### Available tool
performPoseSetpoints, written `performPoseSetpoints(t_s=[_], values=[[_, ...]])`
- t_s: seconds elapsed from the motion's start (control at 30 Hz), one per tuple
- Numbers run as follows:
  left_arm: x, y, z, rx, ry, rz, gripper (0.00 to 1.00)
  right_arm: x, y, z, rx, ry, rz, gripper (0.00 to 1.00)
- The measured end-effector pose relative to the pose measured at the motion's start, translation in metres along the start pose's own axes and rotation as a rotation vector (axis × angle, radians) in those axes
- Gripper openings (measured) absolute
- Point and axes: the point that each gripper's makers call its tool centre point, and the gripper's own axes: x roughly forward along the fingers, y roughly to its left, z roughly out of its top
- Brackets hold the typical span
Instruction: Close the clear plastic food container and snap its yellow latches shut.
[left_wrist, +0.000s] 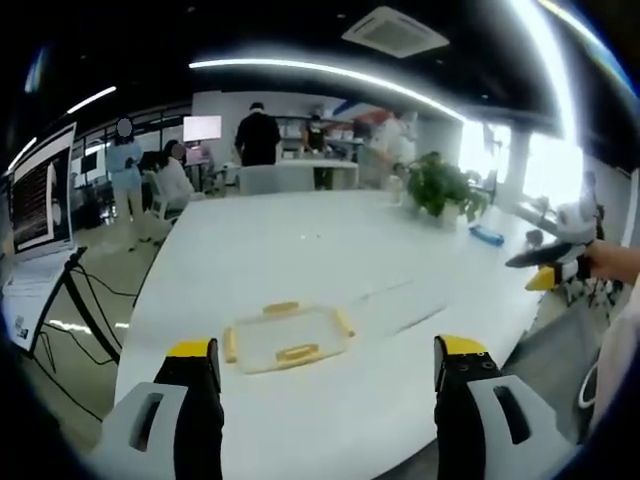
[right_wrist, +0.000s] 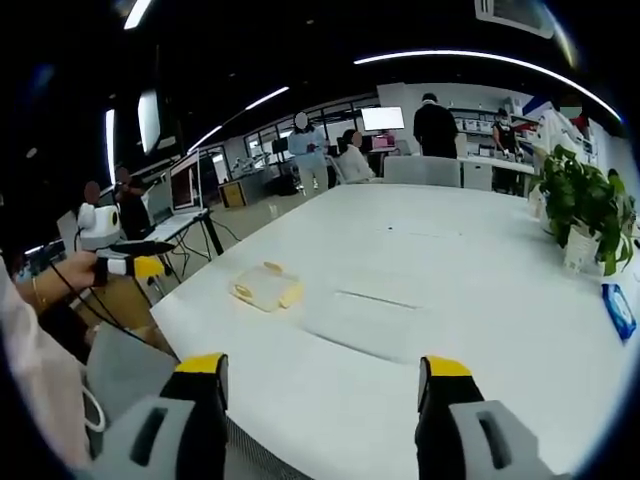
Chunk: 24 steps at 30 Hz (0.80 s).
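Two grippers, both with jaws spread wide and nothing between them. The left gripper (left_wrist: 328, 375) hangs just short of the near edge of the surface (left_wrist: 330, 250), aimed at the clear plastic food container (left_wrist: 287, 337), which lies flat close to that edge. The right gripper (right_wrist: 322, 385) is well apart from the container, off to one side.

Progress: nothing touched. Yellow latches (left_wrist: 298, 352) show on all sides of the container; whether the lid is seated or any latch is snapped I cannot tell. Judged: the closing and latching remain to be done.

Surface: long, white, mostly bare. A potted plant (left_wrist: 442, 190) and a blue item (left_wrist: 488, 236) sit at the far end. Room: open office, ceiling light strips, a monitor (left_wrist: 45, 190) on a stand, several people standing at the back.
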Motion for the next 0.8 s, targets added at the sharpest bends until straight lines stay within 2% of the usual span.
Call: performPoseSetpoints(t_s=[0.8], values=[[-0.0002, 0.0038, -0.0032, -0.007, 0.013, 0.01, 0.86, 0.003, 0.0015, -0.0044, 0.005, 0.015, 0.006, 0.78]])
